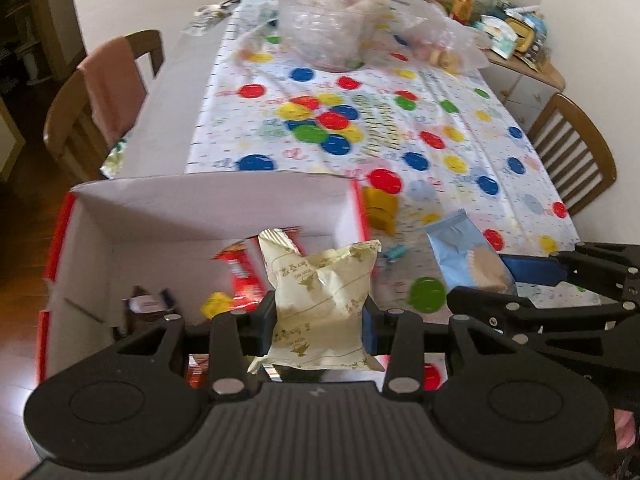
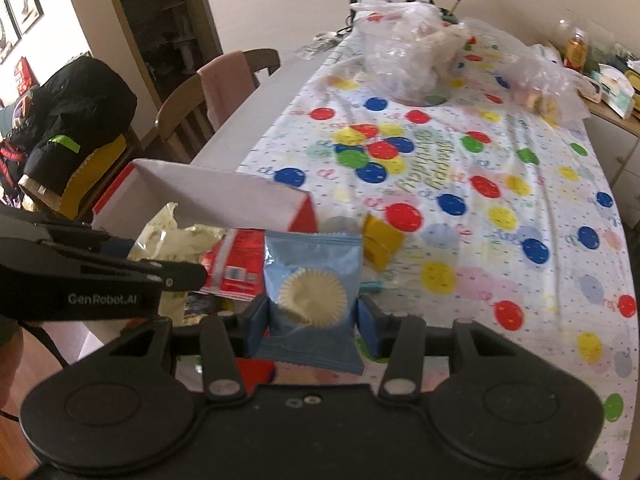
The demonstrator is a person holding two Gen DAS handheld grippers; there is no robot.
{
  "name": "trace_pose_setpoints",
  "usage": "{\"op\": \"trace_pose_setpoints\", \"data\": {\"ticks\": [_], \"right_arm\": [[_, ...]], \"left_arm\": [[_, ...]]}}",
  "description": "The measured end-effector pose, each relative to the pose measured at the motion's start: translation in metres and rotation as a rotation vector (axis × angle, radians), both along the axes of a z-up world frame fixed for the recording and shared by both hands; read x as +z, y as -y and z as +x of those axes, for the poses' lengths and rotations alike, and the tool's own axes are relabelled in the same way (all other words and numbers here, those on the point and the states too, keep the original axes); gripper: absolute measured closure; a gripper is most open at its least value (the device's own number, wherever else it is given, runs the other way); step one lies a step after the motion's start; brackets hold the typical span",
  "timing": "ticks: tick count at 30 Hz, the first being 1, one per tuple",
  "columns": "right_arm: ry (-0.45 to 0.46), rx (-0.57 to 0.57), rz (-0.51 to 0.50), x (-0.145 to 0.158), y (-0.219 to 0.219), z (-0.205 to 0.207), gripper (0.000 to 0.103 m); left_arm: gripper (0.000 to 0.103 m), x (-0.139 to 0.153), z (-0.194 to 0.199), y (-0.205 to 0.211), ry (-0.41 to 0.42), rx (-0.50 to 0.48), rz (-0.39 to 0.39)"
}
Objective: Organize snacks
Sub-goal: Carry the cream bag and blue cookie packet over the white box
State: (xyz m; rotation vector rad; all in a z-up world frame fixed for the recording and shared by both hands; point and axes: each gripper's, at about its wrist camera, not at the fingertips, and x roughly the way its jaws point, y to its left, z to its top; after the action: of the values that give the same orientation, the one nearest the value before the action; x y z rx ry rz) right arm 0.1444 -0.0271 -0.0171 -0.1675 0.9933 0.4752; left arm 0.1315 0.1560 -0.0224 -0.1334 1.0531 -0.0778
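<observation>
My left gripper [image 1: 320,322] is shut on a cream snack packet [image 1: 320,300] with gold print, held above the near end of a red and white cardboard box [image 1: 208,204]. Inside the box lie a red packet [image 1: 240,276] and a small yellow sweet [image 1: 216,304]. My right gripper [image 2: 312,320] is shut on a pale blue packet [image 2: 312,280] showing a cupcake, beside the box's right wall [image 2: 304,216]. In the left wrist view that blue packet [image 1: 464,256] and the right gripper [image 1: 520,280] hang at the right. A yellow packet [image 2: 380,244] lies on the tablecloth.
The table wears a white cloth with coloured dots [image 1: 400,120]. Clear plastic bags of snacks [image 1: 328,28] sit at the far end. Wooden chairs stand at the left [image 1: 92,108] and right [image 1: 572,152]. A cluttered sideboard [image 1: 516,40] is at the far right.
</observation>
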Motion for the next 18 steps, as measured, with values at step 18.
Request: {"op": "trace_pose_setpoints", "data": {"ticks": [18], "right_arm": [[-0.073, 0.071, -0.07, -0.046, -0.109, 0.005, 0.057]], "left_arm": [[0.063, -0.04, 0.001, -0.107, -0.08, 0.113, 0.059]]}}
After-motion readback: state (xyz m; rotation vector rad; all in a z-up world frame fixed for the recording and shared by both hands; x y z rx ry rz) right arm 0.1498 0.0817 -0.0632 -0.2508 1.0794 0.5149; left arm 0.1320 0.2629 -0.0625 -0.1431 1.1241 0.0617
